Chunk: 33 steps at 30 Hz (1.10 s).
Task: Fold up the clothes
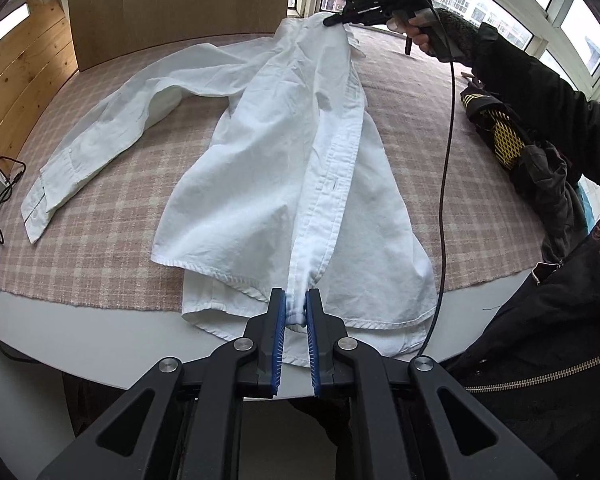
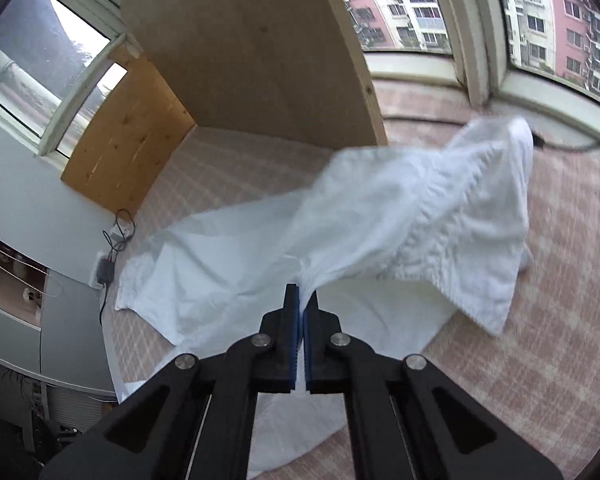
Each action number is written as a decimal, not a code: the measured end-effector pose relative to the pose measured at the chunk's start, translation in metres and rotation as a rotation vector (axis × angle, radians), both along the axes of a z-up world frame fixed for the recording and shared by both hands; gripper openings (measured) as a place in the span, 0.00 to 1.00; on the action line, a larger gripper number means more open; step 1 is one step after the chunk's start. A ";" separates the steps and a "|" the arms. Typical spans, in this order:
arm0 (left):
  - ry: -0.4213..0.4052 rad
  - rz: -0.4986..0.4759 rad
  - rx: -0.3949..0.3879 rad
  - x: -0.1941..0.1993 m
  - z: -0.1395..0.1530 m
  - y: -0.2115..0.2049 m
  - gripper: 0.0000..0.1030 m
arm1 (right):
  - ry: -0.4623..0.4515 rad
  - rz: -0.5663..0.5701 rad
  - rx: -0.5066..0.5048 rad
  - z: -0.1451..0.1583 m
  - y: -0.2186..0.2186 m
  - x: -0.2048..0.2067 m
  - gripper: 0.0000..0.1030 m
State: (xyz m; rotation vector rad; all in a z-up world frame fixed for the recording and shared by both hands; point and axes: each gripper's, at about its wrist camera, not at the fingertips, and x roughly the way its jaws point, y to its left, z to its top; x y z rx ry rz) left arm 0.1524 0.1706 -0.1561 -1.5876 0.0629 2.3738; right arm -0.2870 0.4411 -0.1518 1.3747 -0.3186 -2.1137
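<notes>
Shirt point(image 1: 284, 152) pinched at hem and collar by both grippers

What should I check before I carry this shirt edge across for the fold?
1. Left tool pinching shirt hem: ok.
2. Right tool shut on fabric at the collar end: ok.
3. Placket taut between the tools: ok.
4. Sleeve lying flat: not ok, spread out to the side, wrinkled.
5. Cable clear of shirt: not ok, hangs over its edge.
6. Dark clothes clear of shirt: ok.
</notes>
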 end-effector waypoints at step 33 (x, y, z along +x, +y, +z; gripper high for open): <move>-0.078 -0.182 -0.097 -0.065 -0.058 -0.080 0.36 | -0.177 -0.034 0.061 -0.015 -0.008 0.259 0.41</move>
